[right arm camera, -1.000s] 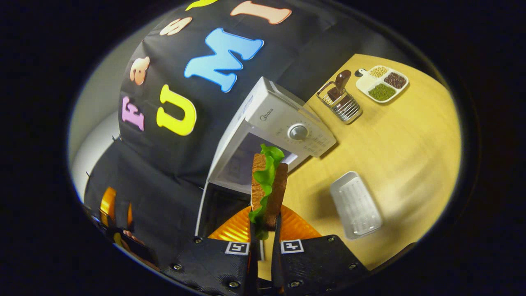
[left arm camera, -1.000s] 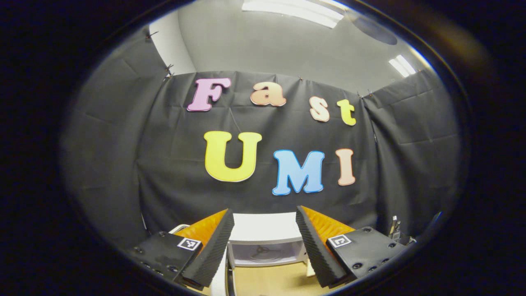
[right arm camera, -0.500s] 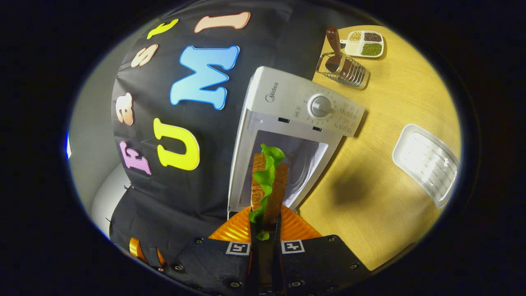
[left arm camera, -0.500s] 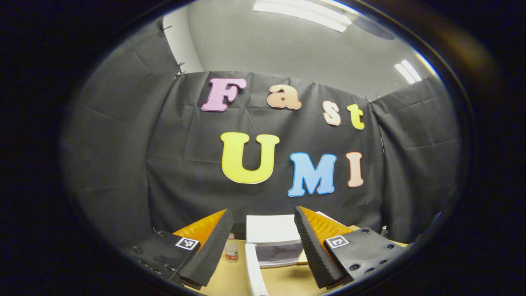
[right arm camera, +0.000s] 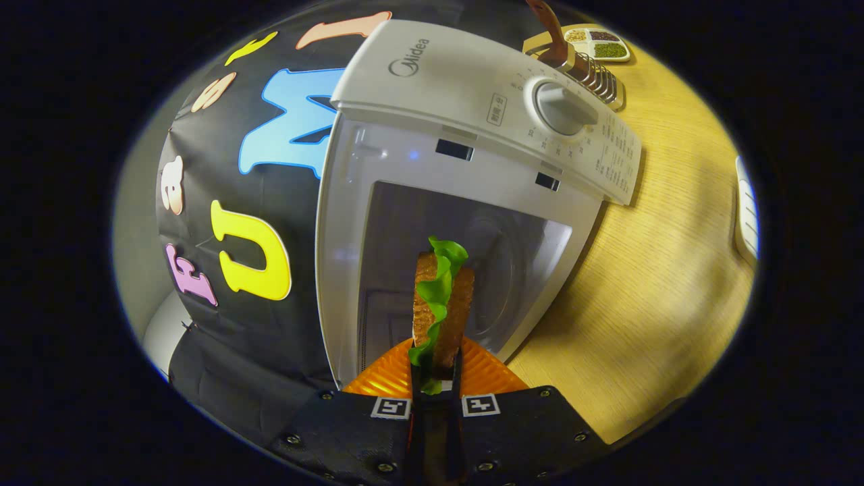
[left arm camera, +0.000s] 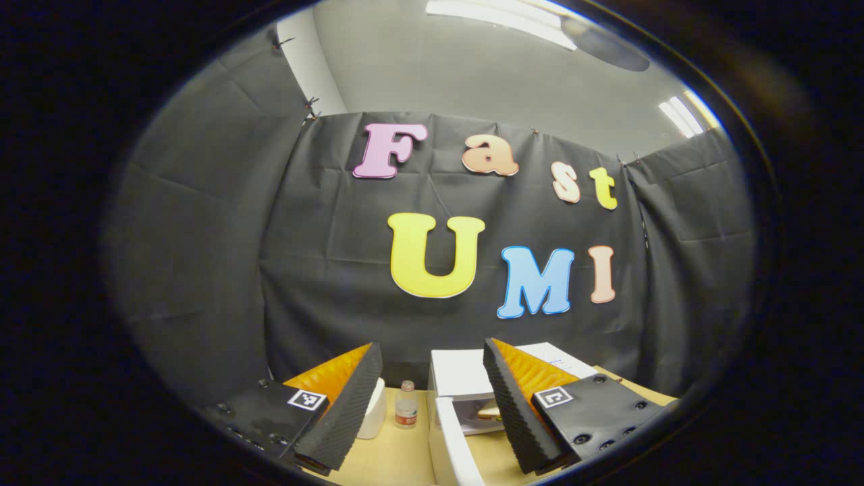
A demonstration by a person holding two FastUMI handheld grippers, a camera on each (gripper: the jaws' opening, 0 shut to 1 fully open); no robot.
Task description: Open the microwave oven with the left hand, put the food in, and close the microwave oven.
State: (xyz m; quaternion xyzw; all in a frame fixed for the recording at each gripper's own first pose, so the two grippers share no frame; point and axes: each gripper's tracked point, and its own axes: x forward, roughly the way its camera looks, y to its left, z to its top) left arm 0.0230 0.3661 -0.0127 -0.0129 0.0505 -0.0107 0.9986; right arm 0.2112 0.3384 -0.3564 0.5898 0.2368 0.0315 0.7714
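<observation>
The white microwave (right arm camera: 472, 88) lies on its side in the right gripper view, its door swung open and its cavity (right arm camera: 499, 256) facing me. My right gripper (right arm camera: 435, 368) is shut on a sandwich (right arm camera: 439, 304) of two brown slices with green lettuce, held edge-on at the mouth of the cavity. In the left gripper view the microwave (left arm camera: 462, 371) sits low between the fingers with its open door (left arm camera: 452, 445) edge-on toward me. My left gripper (left arm camera: 432, 347) stands open, empty, and back from the oven.
A wire rack with a brown-handled tool (right arm camera: 580, 64) and a divided dish of beans (right arm camera: 601, 44) stand beyond the microwave on the wooden table (right arm camera: 661, 270). A white tray (right arm camera: 746, 216) lies at the right edge. A small bottle (left arm camera: 406, 405) stands left of the oven.
My right gripper has carried the sandwich much closer, up to the open cavity. The left gripper has swung left, so the microwave slid right in its view; its fingers stayed open.
</observation>
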